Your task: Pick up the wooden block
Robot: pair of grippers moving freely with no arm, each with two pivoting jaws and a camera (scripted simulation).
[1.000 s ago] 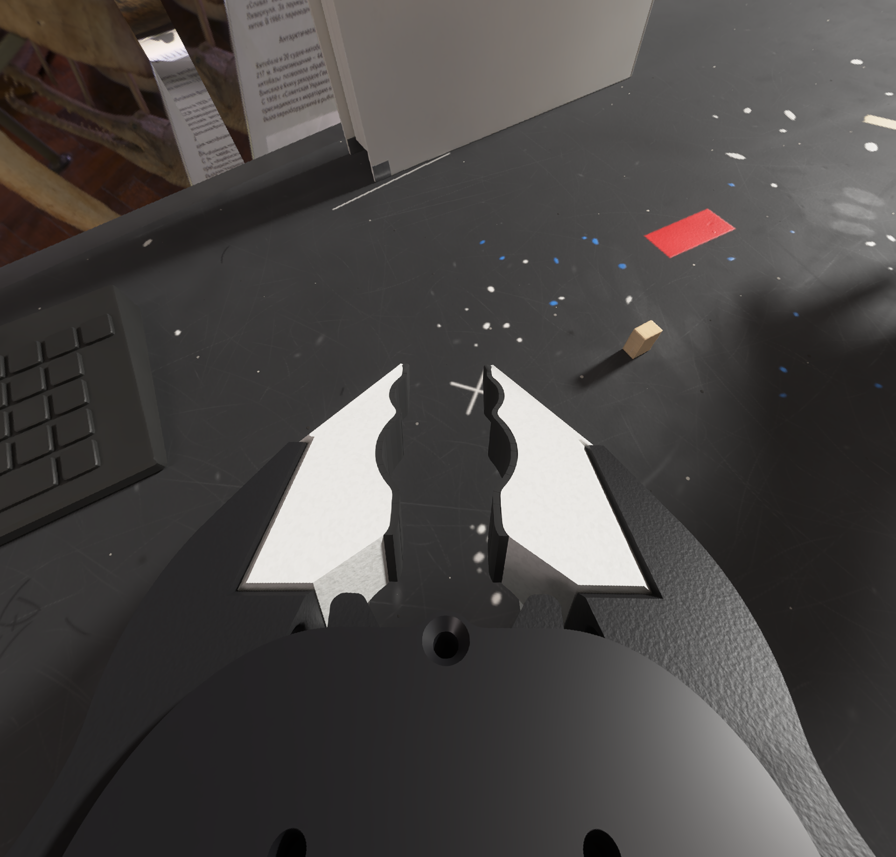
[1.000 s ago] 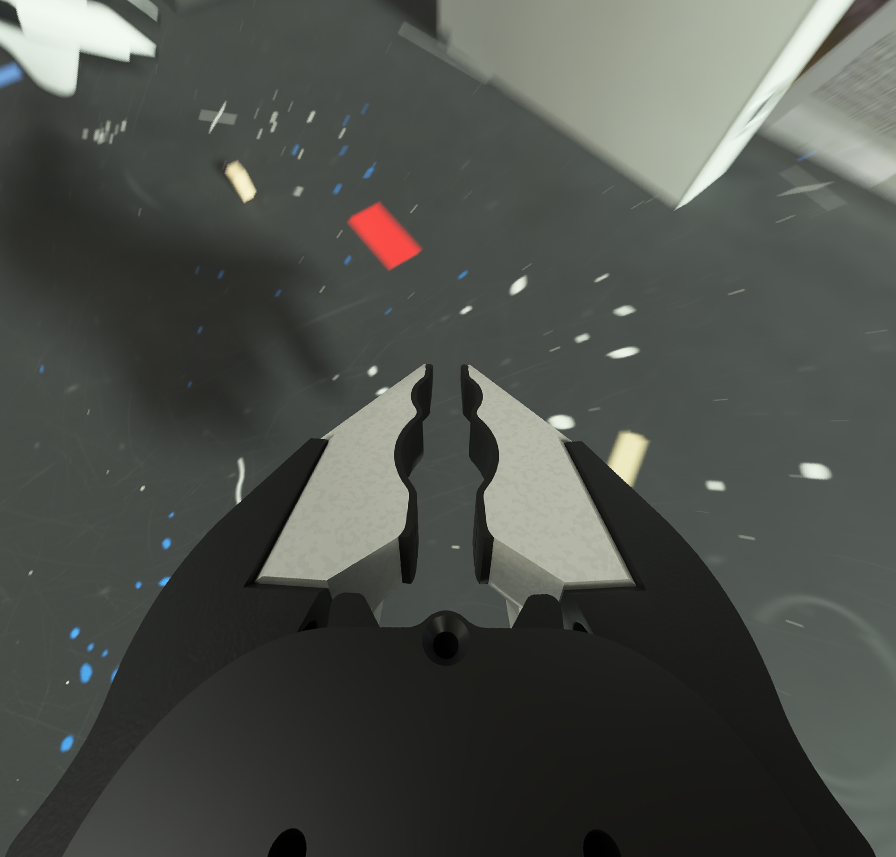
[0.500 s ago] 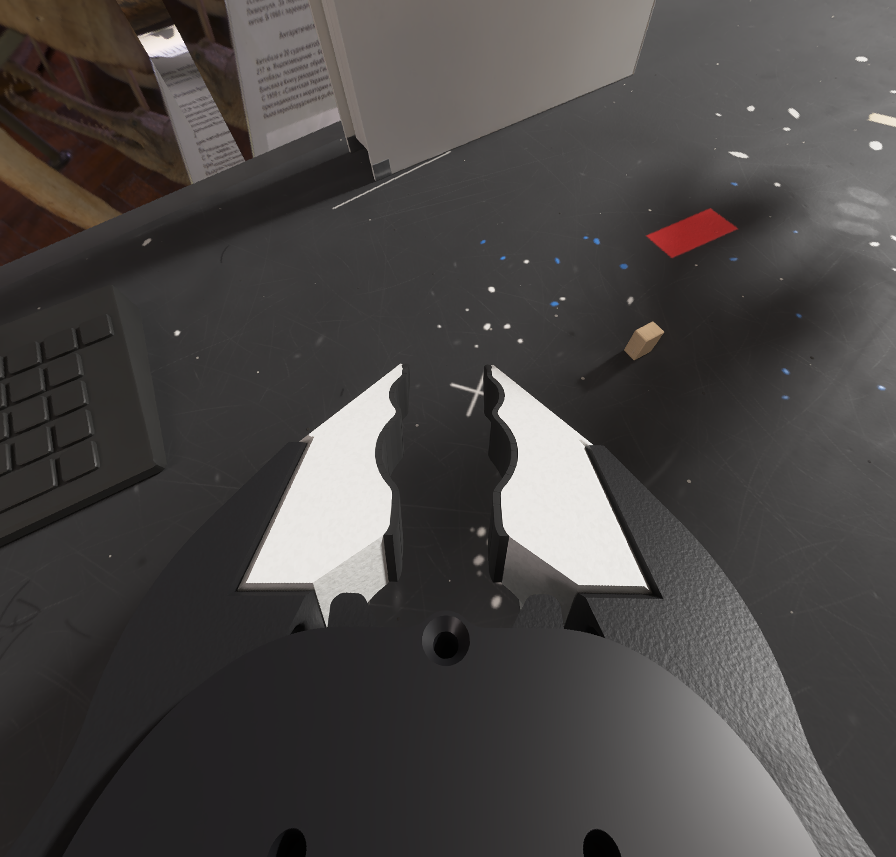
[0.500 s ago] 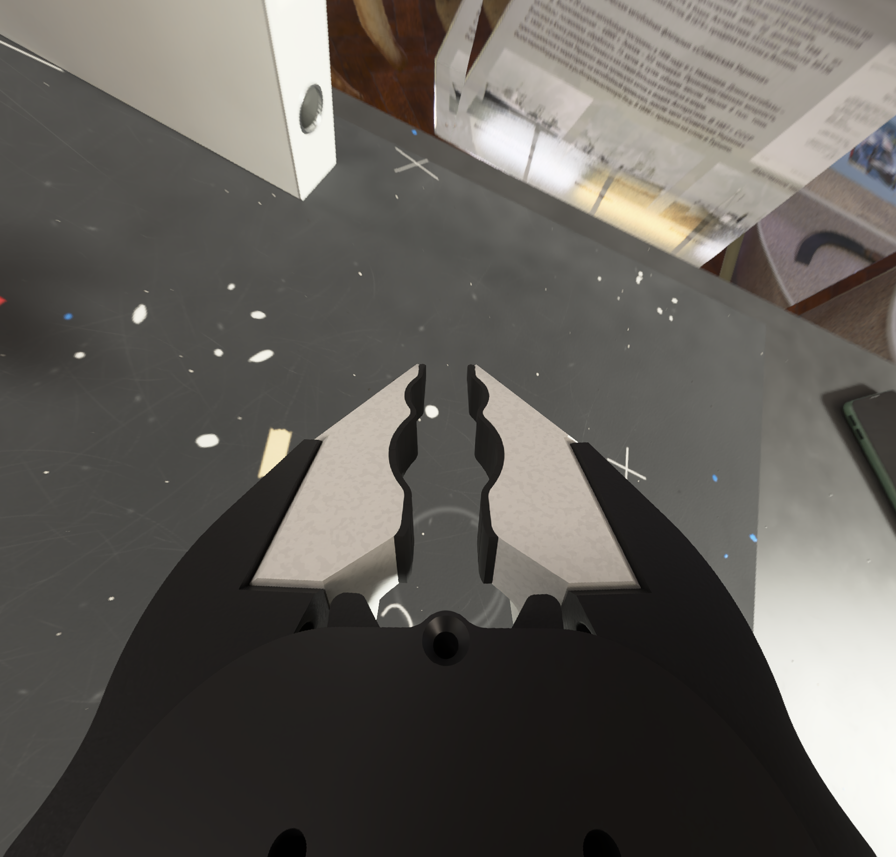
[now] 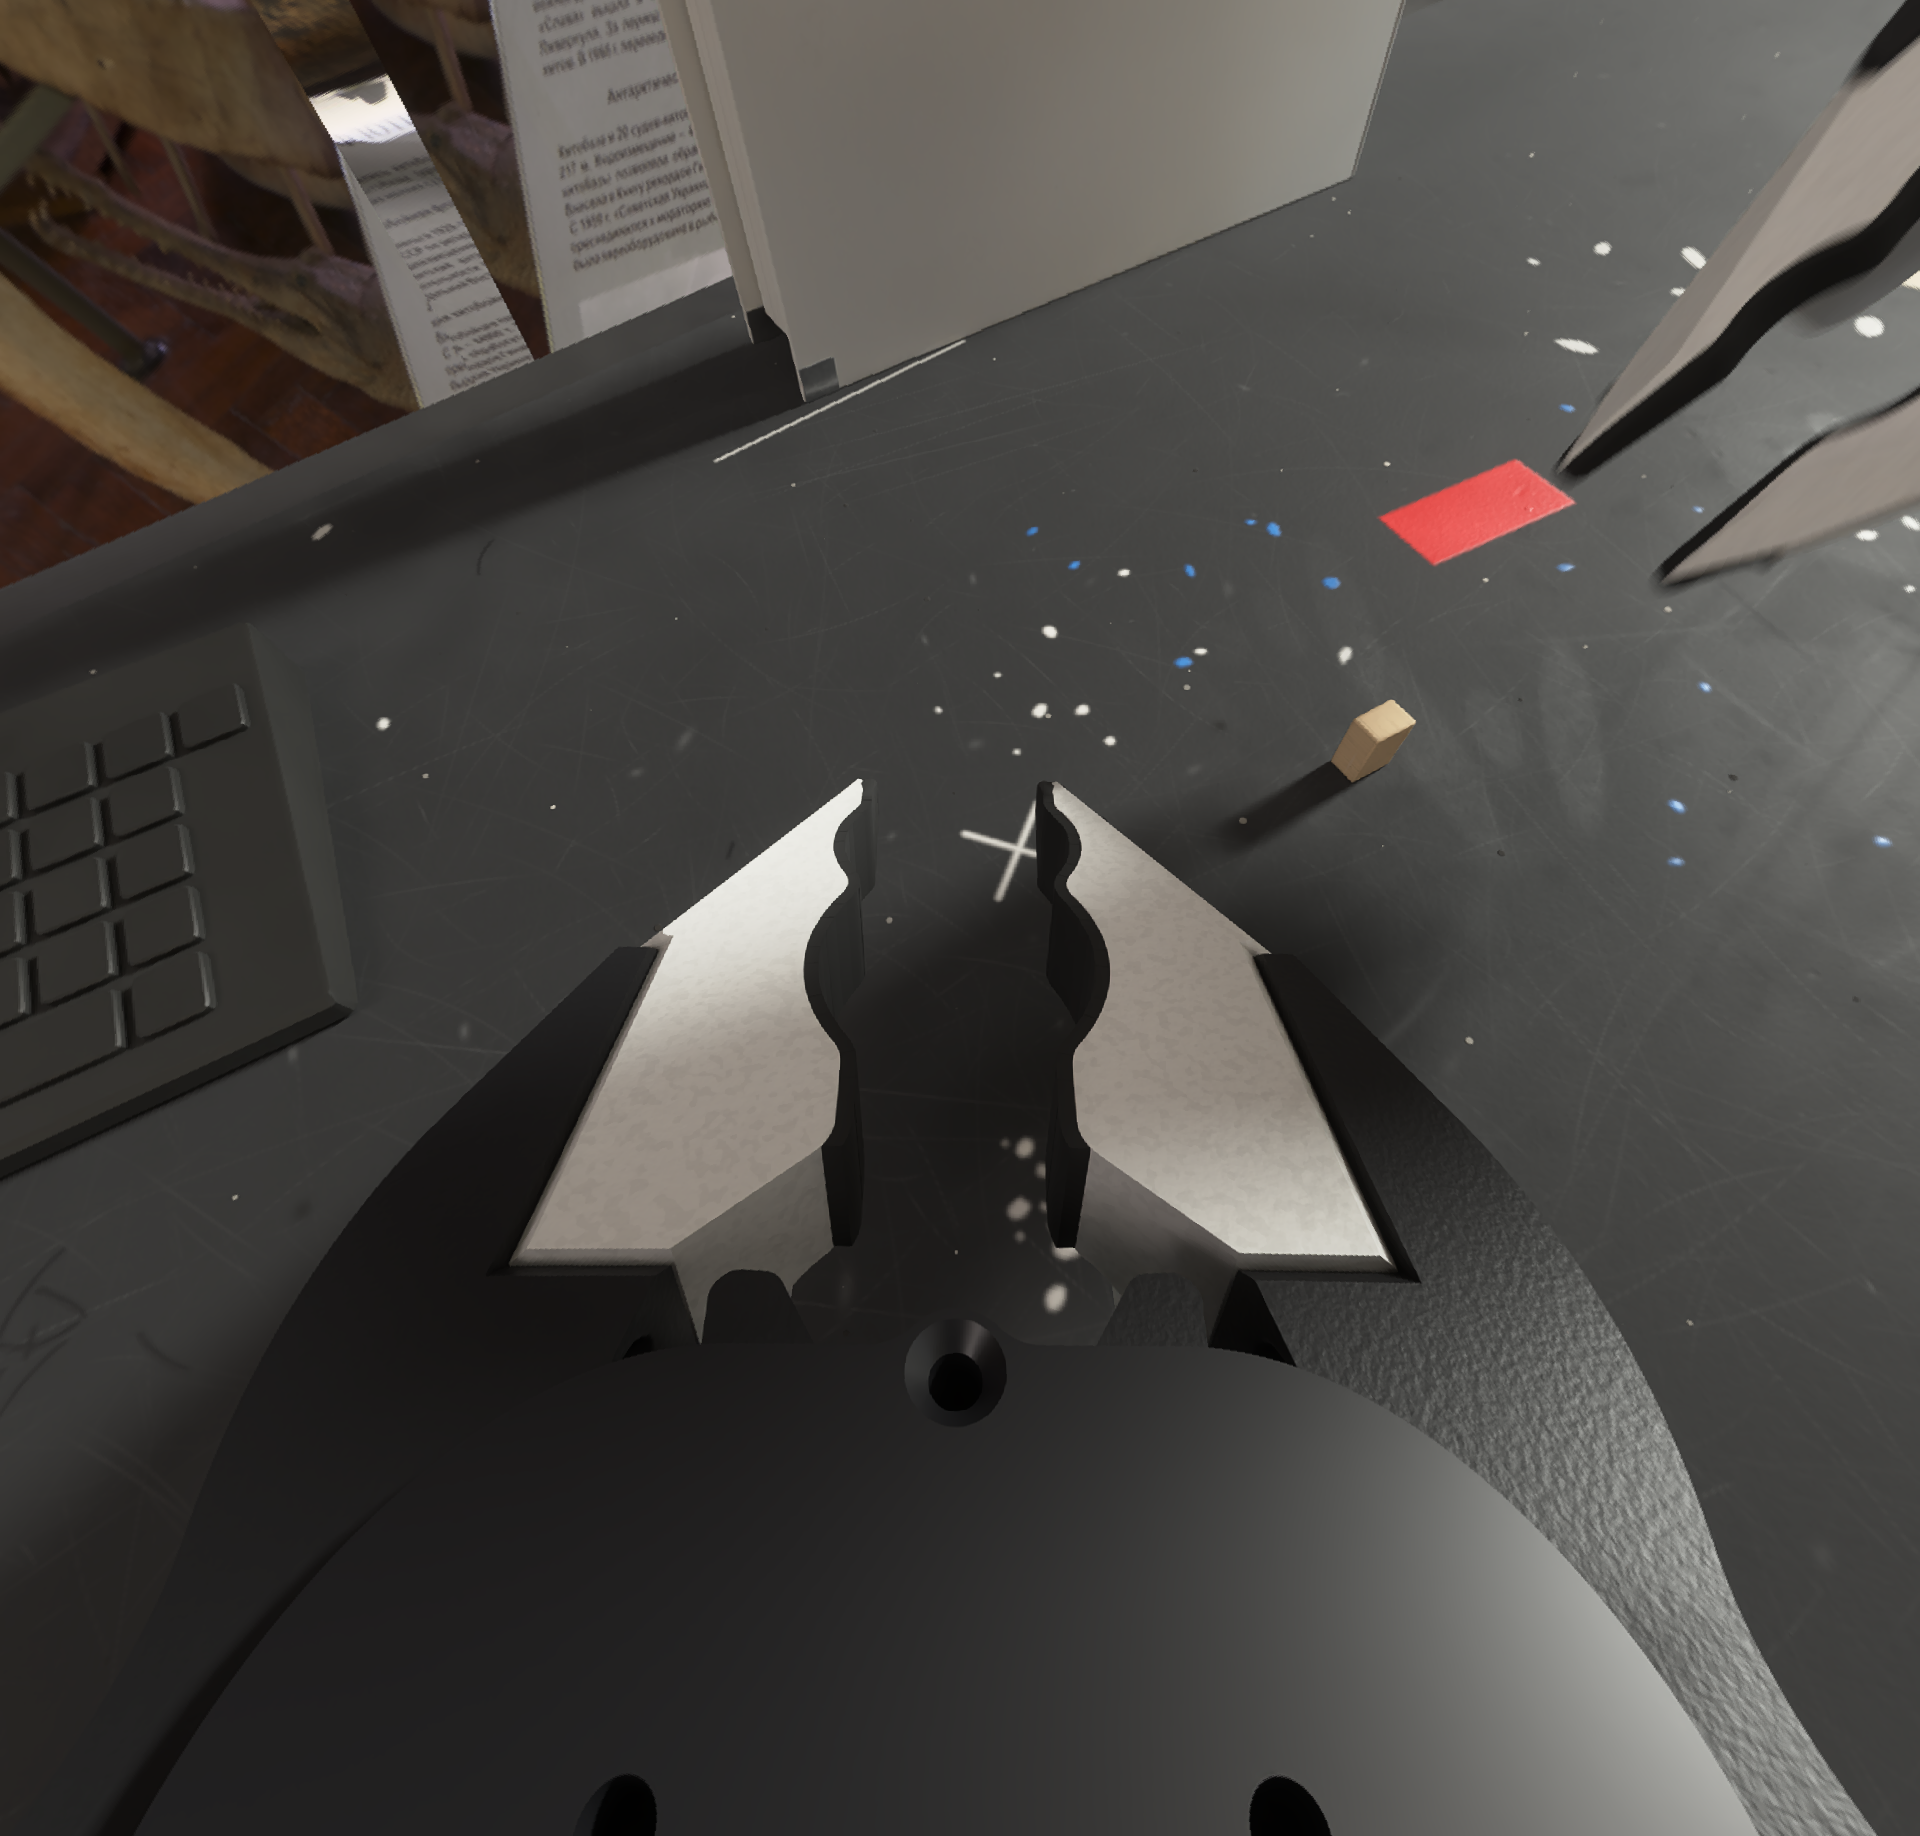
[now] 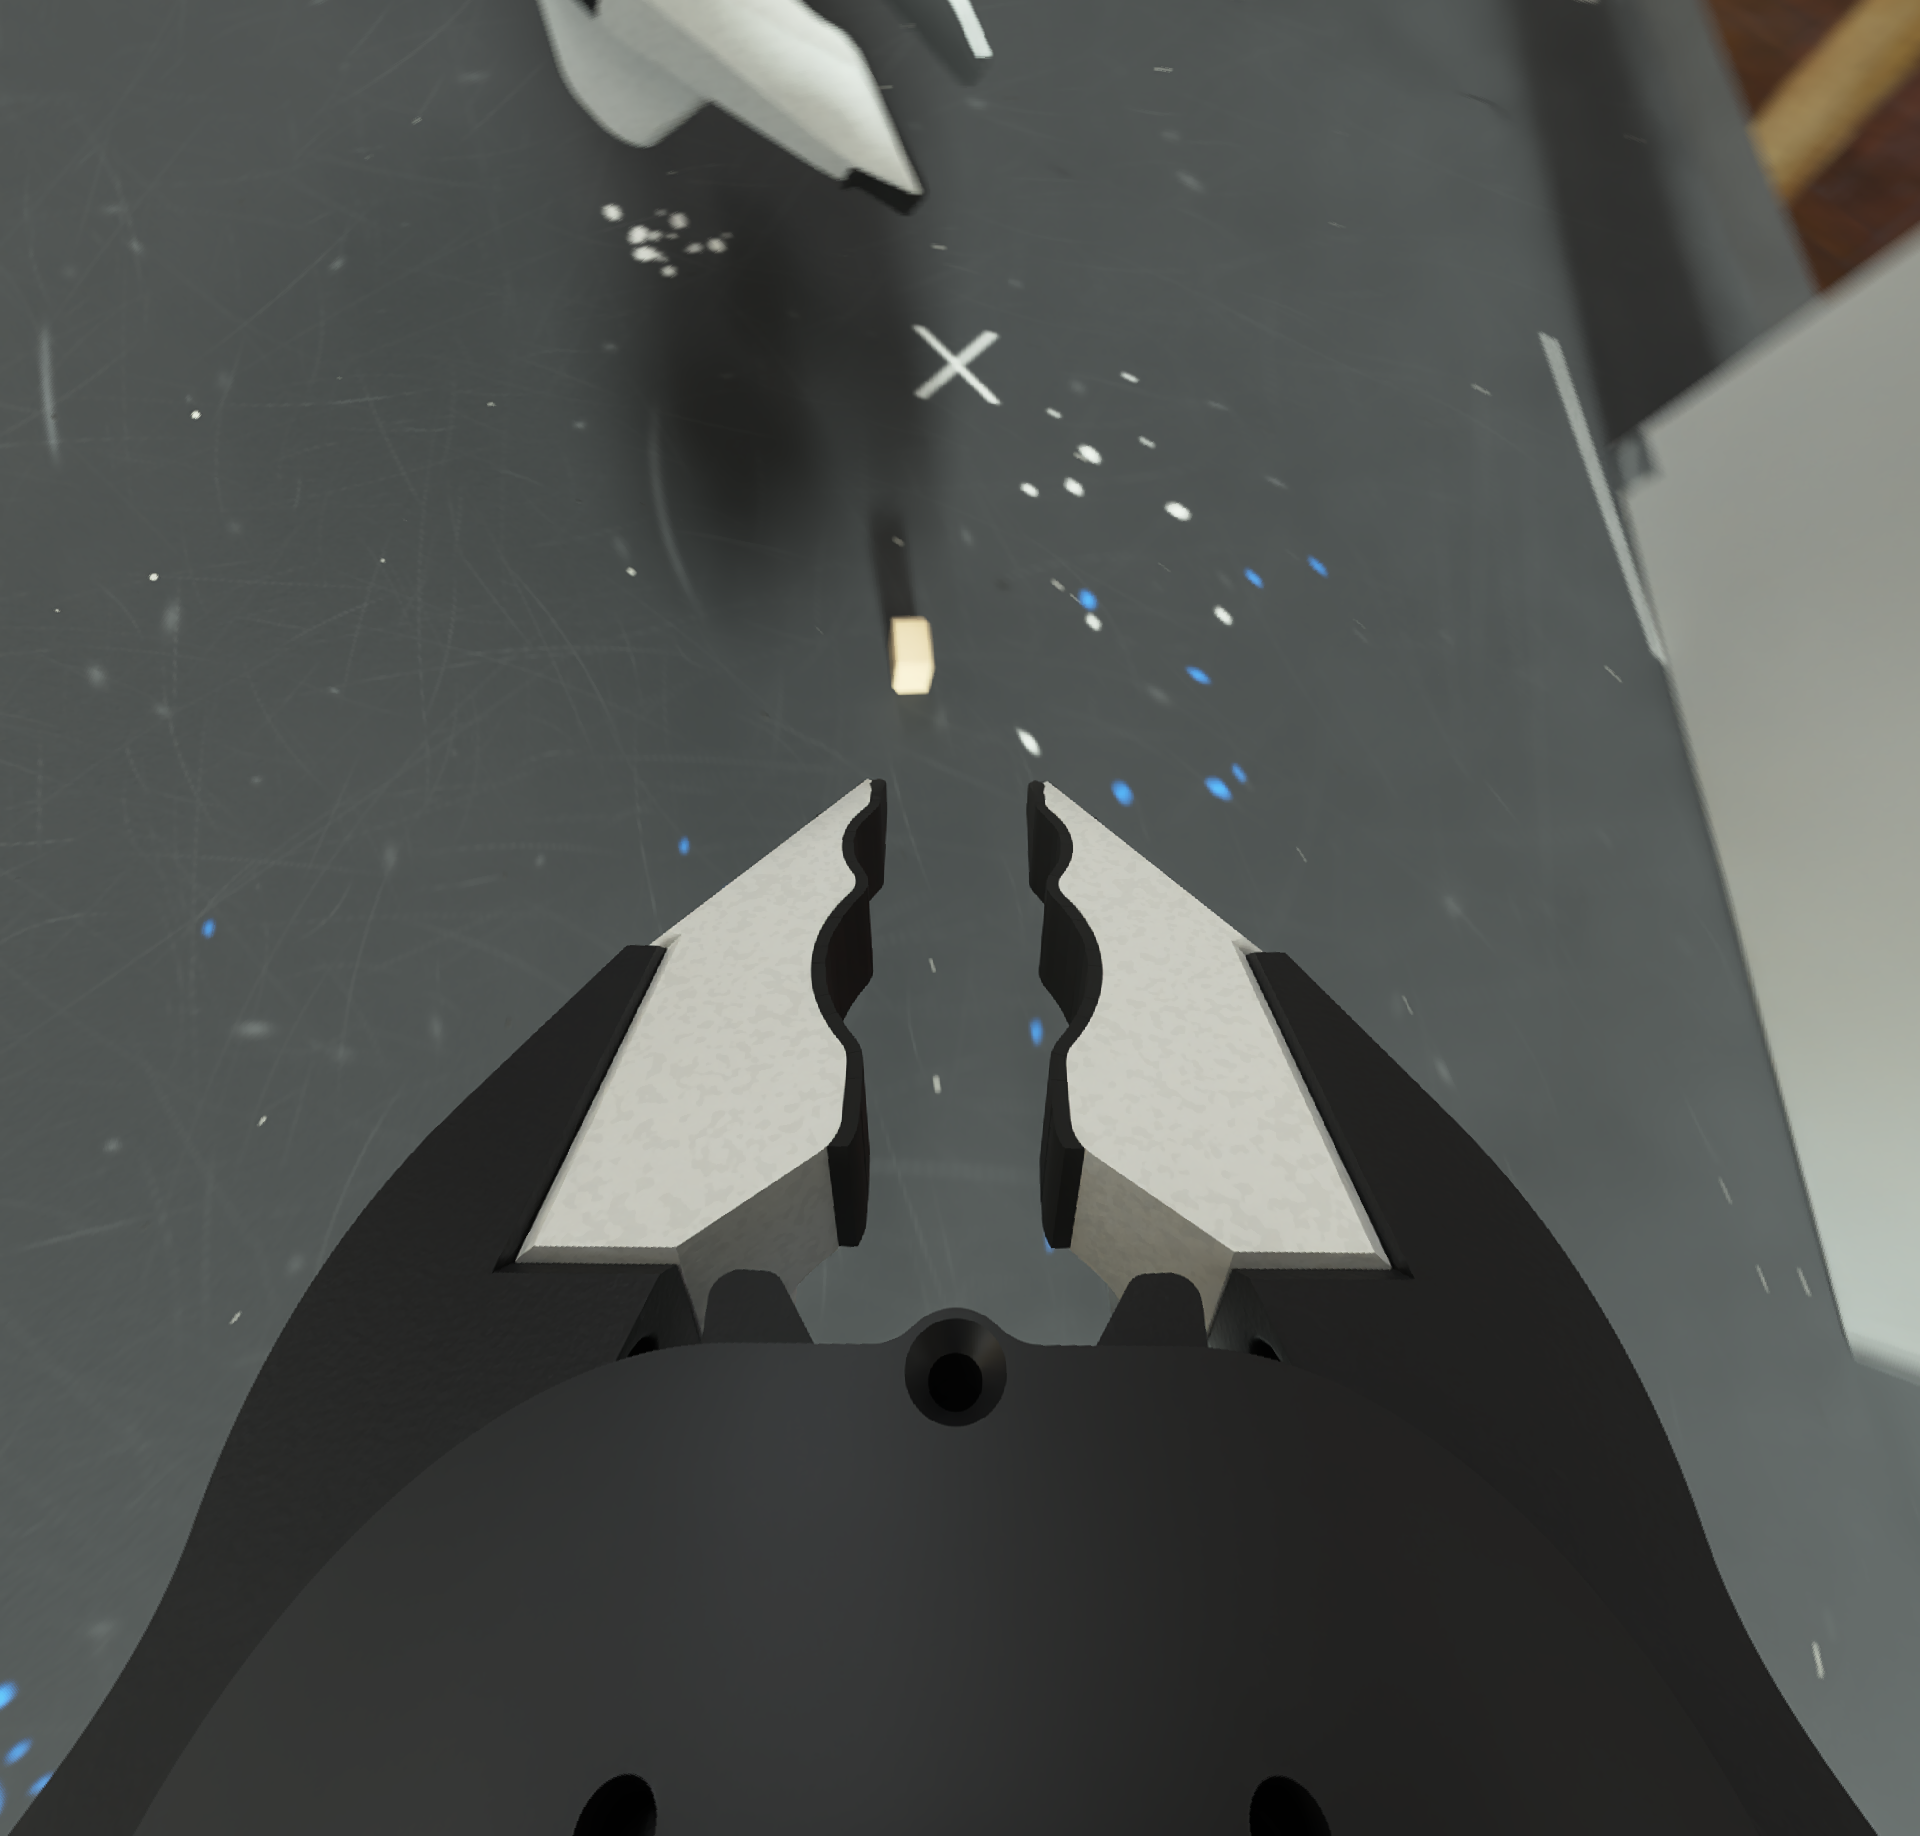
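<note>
The small pale wooden block [image 5: 1374, 739] lies on the dark speckled table [image 5: 1558, 1059], ahead and to the right of my left gripper [image 5: 951, 789], which is open, empty and apart from it. In the right wrist view the block [image 6: 911, 655] lies just ahead of my right gripper [image 6: 956, 789], slightly left of its centre line. That gripper is open, empty and above the table. The right gripper also shows at the upper right of the left wrist view [image 5: 1616, 524], and the left gripper at the top of the right wrist view [image 6: 940, 124].
A dark keypad [image 5: 104, 903] lies to the left. A white box [image 5: 1039, 124] stands at the back, with printed sheets [image 5: 613, 124] beside it. A red patch [image 5: 1475, 510] and a white cross mark [image 6: 956, 365] lie on the table. The table edge [image 5: 260, 508] runs at the back left.
My right gripper has swung round from the back of the table to face the block, and its jaws stand wider apart. It now shows in the left wrist view. My left gripper has not moved.
</note>
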